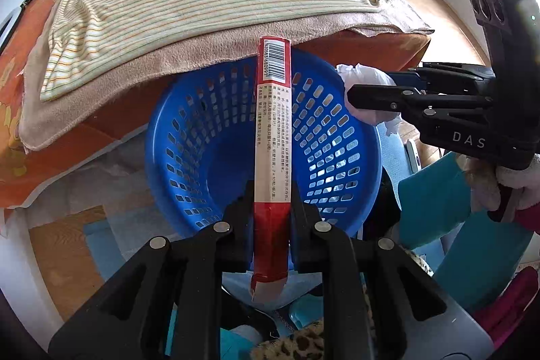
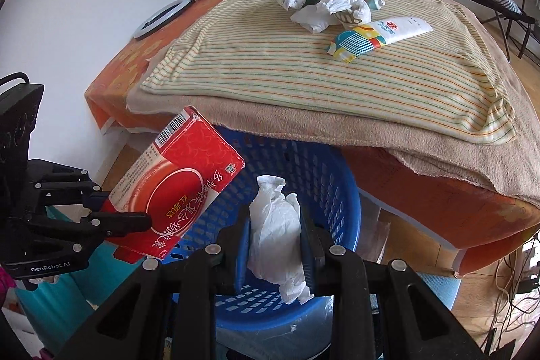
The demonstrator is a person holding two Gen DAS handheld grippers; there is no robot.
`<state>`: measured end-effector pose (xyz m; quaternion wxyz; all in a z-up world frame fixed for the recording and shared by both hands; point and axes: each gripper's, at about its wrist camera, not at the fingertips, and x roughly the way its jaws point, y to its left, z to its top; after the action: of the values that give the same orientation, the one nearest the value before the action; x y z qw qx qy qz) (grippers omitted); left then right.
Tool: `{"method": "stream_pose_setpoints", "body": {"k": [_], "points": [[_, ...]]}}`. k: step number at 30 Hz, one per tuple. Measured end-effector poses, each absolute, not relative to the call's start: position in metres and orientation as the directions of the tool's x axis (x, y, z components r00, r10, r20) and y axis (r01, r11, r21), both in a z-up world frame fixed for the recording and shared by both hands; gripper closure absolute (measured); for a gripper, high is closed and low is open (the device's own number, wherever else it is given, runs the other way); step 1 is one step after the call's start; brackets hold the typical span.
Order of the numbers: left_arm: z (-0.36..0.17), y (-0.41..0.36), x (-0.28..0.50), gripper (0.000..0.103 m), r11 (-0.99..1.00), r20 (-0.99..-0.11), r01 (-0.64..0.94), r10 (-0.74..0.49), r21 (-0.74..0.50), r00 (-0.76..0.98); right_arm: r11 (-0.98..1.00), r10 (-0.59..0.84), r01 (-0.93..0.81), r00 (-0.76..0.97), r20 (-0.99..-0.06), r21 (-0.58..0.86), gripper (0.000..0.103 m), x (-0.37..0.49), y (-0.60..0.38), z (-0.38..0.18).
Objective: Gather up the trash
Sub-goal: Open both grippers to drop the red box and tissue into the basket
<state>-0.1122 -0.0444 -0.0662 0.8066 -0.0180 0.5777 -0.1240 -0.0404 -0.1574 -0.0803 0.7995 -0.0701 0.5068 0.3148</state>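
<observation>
Trash, counted: one red carton point(image 1: 272, 137) pinched in my left gripper point(image 1: 270, 225), one crumpled tissue point(image 2: 276, 231) squeezed in my right gripper point(image 2: 275, 245), both over the single blue basket point(image 1: 337, 137) below the bed's point(image 2: 303, 120) front edge.

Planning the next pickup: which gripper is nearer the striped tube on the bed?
Right. The right gripper hangs closer below the striped tube; the left gripper sits farther off to its side.

I see a blue perforated basket point(image 2: 324, 177), red-and-white box point(image 2: 175, 188) lower left, white crumpled tissue point(image 2: 275, 231) centre. Upper frame: cream cloth point(image 2: 303, 73) with orange-green stripes over a tan blanket point(image 2: 337, 127); orange cover point(image 2: 438, 191) beneath.
</observation>
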Motion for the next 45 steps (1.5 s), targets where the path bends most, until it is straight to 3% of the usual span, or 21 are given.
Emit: {"method": "stream_pose_setpoints", "body": {"k": [16, 25, 27, 30, 32, 34, 37, 39, 45], "points": [[-0.094, -0.047, -0.098, 0.087, 0.969, -0.944, 0.175, -0.216, -0.175, 0.249, 0.802, 0.406, -0.557, 0.245, -0.88, 0.214, 0.076, -0.035, -0.154, -0.104], [-0.099, -0.044, -0.091, 0.083, 0.977, -0.95, 0.15, -0.189, -0.155, 0.249, 0.803, 0.406, -0.553, 0.234, -0.883, 0.222, 0.069, -0.032, -0.152, -0.108], [-0.1, -0.042, -0.091, 0.083, 0.978, -0.951, 0.142, -0.182, -0.15, 0.249, 0.804, 0.407, -0.55, 0.233, -0.883, 0.225, 0.063, -0.031, -0.153, -0.108], [-0.101, -0.04, -0.09, 0.083, 0.981, -0.953, 0.133, -0.174, -0.144, 0.248, 0.808, 0.4, -0.547, 0.241, -0.884, 0.216, 0.046, -0.031, -0.153, -0.108], [-0.102, -0.039, -0.089, 0.079, 0.982, -0.954, 0.129, -0.169, -0.141, 0.248, 0.81, 0.397, -0.546, 0.245, -0.884, 0.213, 0.04, -0.03, -0.154, -0.107], [-0.101, -0.038, -0.089, 0.059, 0.983, -0.952, 0.125, -0.164, -0.135, 0.26, 0.811, 0.398, -0.544, 0.245, -0.884, 0.214, 0.038, -0.03, -0.154, -0.107], [-0.1, -0.036, -0.089, 0.051, 0.985, -0.949, 0.123, -0.151, -0.121, 0.276, 0.815, 0.391, -0.542, 0.25, -0.886, 0.207, 0.028, -0.03, -0.154, -0.107], [-0.099, -0.036, -0.089, 0.04, 0.987, -0.948, 0.118, -0.135, -0.105, 0.288, 0.818, 0.386, -0.54, 0.255, -0.887, 0.2, 0.023, -0.029, -0.153, -0.106], [-0.099, -0.034, -0.086, 0.033, 0.991, -0.947, 0.108, -0.114, -0.084, 0.3, 0.829, 0.364, -0.53, 0.264, -0.893, 0.182, 0.014, -0.026, -0.153, -0.105]]}}
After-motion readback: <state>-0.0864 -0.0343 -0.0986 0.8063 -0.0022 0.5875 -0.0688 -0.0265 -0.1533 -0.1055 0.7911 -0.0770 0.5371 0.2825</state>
